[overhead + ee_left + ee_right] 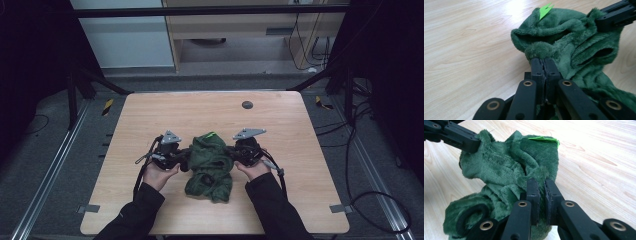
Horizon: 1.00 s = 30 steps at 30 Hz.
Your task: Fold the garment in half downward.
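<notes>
The dark green plush garment (209,165) hangs bunched betw. both tongs, near the worktop's (150,115) front edge. Left tongs (544,60) & right tongs (539,181) each clamp one side of its upper edge, so its long axis runs left-right; both hands equally near, I think.

A light wooden bench (150,210) with a round dark grommet (247,104) is set on grey carpet (60,150). Metal rails (45,175) are laid along both sides. Pale cabinets (235,25) and loose cables (365,200) are seen behind, pretty dimly lit.
</notes>
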### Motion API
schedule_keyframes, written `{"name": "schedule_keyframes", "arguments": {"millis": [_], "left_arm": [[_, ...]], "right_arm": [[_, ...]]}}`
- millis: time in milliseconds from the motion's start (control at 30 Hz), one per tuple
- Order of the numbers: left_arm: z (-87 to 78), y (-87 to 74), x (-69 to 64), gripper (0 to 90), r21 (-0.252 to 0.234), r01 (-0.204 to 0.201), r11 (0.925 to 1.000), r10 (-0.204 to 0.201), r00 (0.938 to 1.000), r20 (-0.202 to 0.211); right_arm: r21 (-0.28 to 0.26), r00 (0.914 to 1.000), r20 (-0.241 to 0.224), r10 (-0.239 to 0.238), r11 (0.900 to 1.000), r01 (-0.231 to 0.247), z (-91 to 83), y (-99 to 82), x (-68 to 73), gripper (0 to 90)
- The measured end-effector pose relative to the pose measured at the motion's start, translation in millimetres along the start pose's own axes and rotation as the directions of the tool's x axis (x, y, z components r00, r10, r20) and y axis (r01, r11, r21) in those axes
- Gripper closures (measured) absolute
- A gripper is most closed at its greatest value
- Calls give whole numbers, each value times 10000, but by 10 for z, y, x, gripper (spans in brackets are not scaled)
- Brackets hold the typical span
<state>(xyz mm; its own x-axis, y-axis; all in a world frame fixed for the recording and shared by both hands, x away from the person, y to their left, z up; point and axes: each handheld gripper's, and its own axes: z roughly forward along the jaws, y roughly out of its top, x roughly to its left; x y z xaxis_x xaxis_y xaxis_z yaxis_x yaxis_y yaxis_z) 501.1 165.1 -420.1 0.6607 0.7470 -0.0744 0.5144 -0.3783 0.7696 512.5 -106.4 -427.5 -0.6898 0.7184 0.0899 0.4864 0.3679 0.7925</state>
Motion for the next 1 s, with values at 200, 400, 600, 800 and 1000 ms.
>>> {"name": "schedule_keyframes", "arguments": {"millis": [200, 400, 600, 800, 1000], "left_arm": [[-66, -78, -81, 884, 6, -85, 10000, 85, 9999, 87], [-120, -143, -122, 884, 43, -121, 9999, 120, 9998, 169], [-144, -203, -148, 883, 197, -103, 9998, 99, 9997, 208], [-197, -264, -172, 883, 272, -58, 9996, 52, 9998, 210], [-217, -314, -193, 883, 382, -105, 9992, 95, 9996, 249]], "right_arm": [[-20, 9999, -99, -95, 10000, 95, -29, -70, 47, 839], [-135, 9996, -193, -189, 9997, 186, -91, -105, 105, 838], [-93, 9992, -332, -235, 9997, 232, -112, -174, 148, 836], [5, 9986, -423, -312, 9995, 313, -101, -220, 200, 833], [-32, 9979, -602, -220, 9998, 219, -130, -259, 249, 827]]}}
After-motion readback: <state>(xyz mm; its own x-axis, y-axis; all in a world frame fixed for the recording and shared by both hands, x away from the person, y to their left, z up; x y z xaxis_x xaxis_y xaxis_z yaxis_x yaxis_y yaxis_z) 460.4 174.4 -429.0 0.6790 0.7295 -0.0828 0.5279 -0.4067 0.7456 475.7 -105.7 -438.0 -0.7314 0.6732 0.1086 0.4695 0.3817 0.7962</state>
